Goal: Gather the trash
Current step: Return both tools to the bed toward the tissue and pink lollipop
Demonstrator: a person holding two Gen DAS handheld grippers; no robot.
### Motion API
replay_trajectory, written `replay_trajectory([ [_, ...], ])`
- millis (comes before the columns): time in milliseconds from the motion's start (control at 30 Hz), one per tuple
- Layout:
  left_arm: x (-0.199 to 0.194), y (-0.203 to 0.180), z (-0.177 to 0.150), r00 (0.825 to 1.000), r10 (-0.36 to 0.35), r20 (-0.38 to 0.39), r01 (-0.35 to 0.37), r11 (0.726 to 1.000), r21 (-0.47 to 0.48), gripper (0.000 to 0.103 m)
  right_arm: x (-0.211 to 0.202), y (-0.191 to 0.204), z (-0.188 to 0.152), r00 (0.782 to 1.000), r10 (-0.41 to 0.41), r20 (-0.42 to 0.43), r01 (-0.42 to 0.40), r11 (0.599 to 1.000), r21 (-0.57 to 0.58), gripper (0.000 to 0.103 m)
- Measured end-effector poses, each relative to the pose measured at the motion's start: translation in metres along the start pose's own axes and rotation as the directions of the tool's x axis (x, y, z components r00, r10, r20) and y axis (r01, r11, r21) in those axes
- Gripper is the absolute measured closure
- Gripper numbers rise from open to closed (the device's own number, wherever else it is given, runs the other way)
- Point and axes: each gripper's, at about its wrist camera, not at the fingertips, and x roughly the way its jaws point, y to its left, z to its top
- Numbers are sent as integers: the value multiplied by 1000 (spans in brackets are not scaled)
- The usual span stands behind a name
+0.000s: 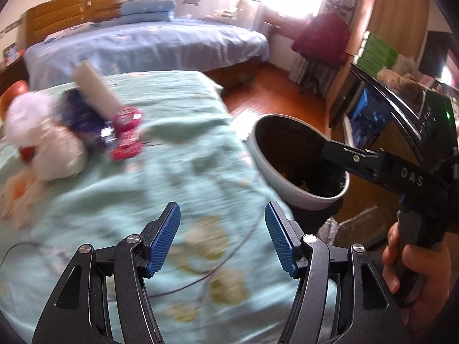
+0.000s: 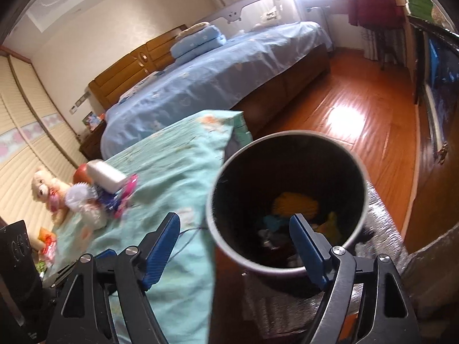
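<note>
Right now both grippers are empty, with jaws spread wide. The right gripper (image 2: 233, 239) hangs over the near rim of the trash bin (image 2: 287, 268), whose dark liner already holds scraps in yellow, blue and grey straight ahead of the right-hand finger. The left gripper (image 1: 222, 236) hovers over the teal floral cloth (image 1: 183, 177) with nothing between its jaws.

What looks like the remaining trash, a pink wrapper (image 1: 126, 133), a dark blue packet (image 1: 83, 117) and a pale box (image 1: 94, 87), sits well ahead and to the left of the left jaws, bunched against white plush toys (image 1: 43, 143).

The main risk, as I judge it, lies in that crowding: a wide grab at the wrappers could catch a toy or a fold of cloth and drag it along. A thin cord (image 1: 229, 258) also trails across the cloth just ahead of the left jaws, and a low pass could snag it. Both views are motion-blurred, so finer details of the pile stay uncertain.
</note>
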Motion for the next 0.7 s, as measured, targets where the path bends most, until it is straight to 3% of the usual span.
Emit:
replay_trajectory([
  [167,-16,29,-10,999,50,17,-49,997,-55,41,8,31,-16,999,35,-8,-35,999,-33,21],
  [433,-41,76,-26,989,137,60,-128,983,-135,41,8,80,-34,995,73,74,-63,990,-124,19],
  [700,-54,107,-32,981,181,71,-167,971,-170,41,19,108,-37,992,116,46,-106,978,-178,19],
])
